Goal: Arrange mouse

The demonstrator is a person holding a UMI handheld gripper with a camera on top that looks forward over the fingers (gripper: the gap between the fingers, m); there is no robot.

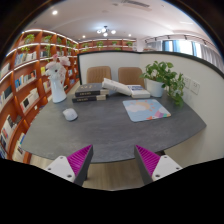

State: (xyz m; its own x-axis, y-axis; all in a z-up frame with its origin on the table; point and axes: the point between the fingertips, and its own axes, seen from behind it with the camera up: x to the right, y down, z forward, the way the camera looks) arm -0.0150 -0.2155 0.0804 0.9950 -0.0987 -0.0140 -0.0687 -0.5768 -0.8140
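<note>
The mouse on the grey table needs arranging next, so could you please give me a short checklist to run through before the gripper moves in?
1. Mouse in view, lying on the grey table: ok.
2. Gripper open and empty, nothing between its fingers: ok.
3. Gripper at the mouse: not ok; the mouse lies well beyond the fingers, to their left.
4. Table between the fingers and the mouse free of obstacles: ok.
5. Mouse pad visible and unoccupied, right of the mouse: ok.
6. Which way the mouse faces: cannot tell.
</note>
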